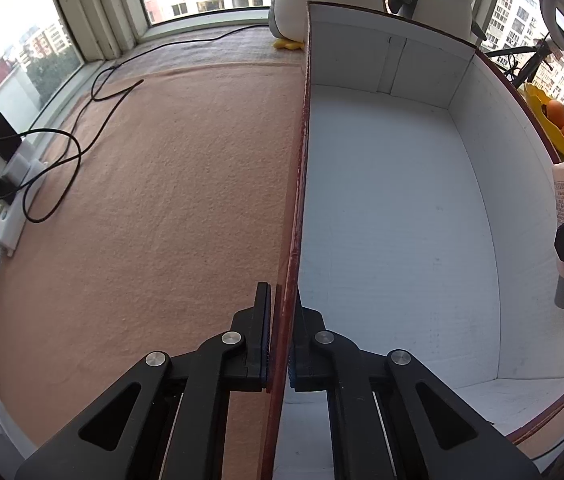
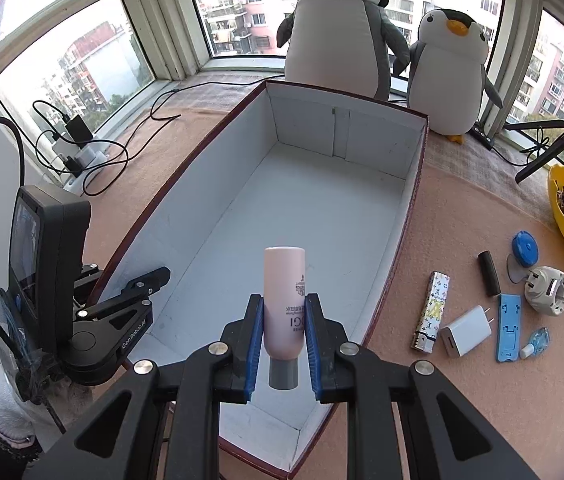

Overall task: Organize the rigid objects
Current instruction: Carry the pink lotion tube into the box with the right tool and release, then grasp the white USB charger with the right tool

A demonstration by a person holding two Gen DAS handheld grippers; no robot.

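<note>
Two hand-held grippers work a single open box: nearest the right-wrist camera, the right hand-held gripper (image 2: 282, 344) is clamped on a pink tube (image 2: 284, 300), its blue pads pressing the tube's flanks just above the grey cap. The tube hangs over the near end of the box (image 2: 410, 200), clear of the white floor, cap toward the camera and flat crimped end pointing away toward the far wall, so its long axis runs roughly along the gripper's fingers and along the length of the box. At the box's left side, the left hand-held gripper (image 1: 280, 340) is closed on the maroon wall, one jaw outside and one inside, apparently steadying the box. To place the tube well, it looks wise to lower it until it lies close to the floor before letting go (a drop from this height could set it rolling), keeping it lengthwise and near one wall so room is left for the rest. Beyond the box's right wall, on the peach-covered bench (image 2: 462, 208), the remaining items wait: a patterned lighter (image 2: 431, 310), a white charger (image 2: 465, 330), a blue clip (image 2: 508, 326), a black cylinder (image 2: 489, 267) and a white adapter (image 2: 546, 290). Two plush penguins (image 2: 342, 32) stand at the window behind.
</note>
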